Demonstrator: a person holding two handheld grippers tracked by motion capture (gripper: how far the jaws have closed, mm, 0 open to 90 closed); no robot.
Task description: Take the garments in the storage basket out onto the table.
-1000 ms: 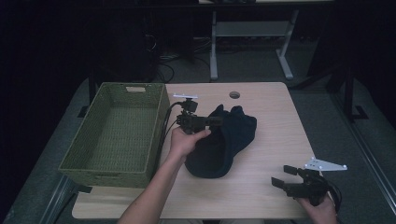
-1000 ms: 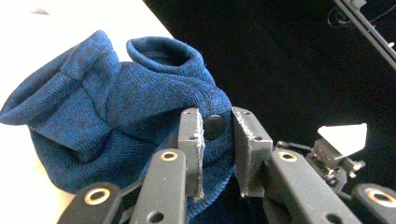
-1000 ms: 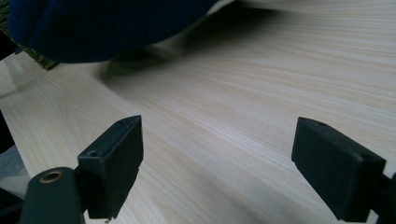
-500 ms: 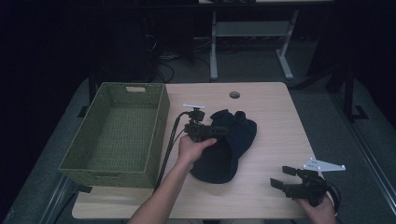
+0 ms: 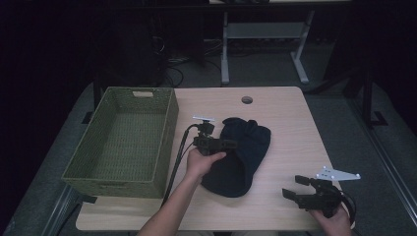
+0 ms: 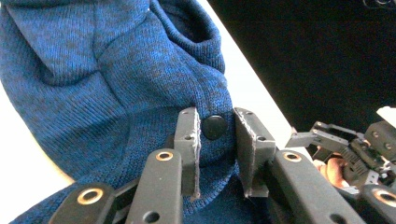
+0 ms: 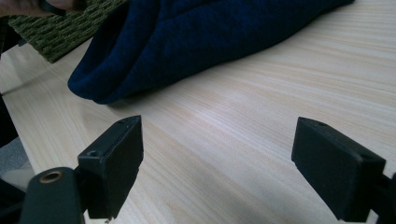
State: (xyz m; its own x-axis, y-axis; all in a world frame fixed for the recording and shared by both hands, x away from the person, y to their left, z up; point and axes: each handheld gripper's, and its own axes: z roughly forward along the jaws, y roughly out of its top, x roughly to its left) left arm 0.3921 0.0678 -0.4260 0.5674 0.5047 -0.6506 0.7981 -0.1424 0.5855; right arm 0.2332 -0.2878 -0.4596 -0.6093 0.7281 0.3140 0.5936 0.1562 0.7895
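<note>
A dark blue knit garment [image 5: 243, 152] lies crumpled in the middle of the wooden table [image 5: 285, 118]. My left gripper [image 5: 231, 145] rests on the garment's left part, pointing right. In the left gripper view a fold of the blue knit [image 6: 93, 93] with a black button [image 6: 215, 127] sits between the jaws of my left gripper [image 6: 217, 140]. Those jaws have just been opening and stand slightly apart, loose around the fold. My right gripper [image 5: 291, 187] hovers open near the table's front right, nothing between its fingers [image 7: 217, 158]. It faces the garment [image 7: 196, 37].
A green woven basket [image 5: 118, 183] stands empty at the table's left, and its corner [image 7: 60, 28] shows behind the garment. A round cable hole [image 5: 247, 100] is near the table's far edge. Desk legs and cables stand on the dark floor beyond.
My left gripper has come down and toward the near right with the garment, which now lies lower and flatter on the table. The right gripper has stayed in place.
</note>
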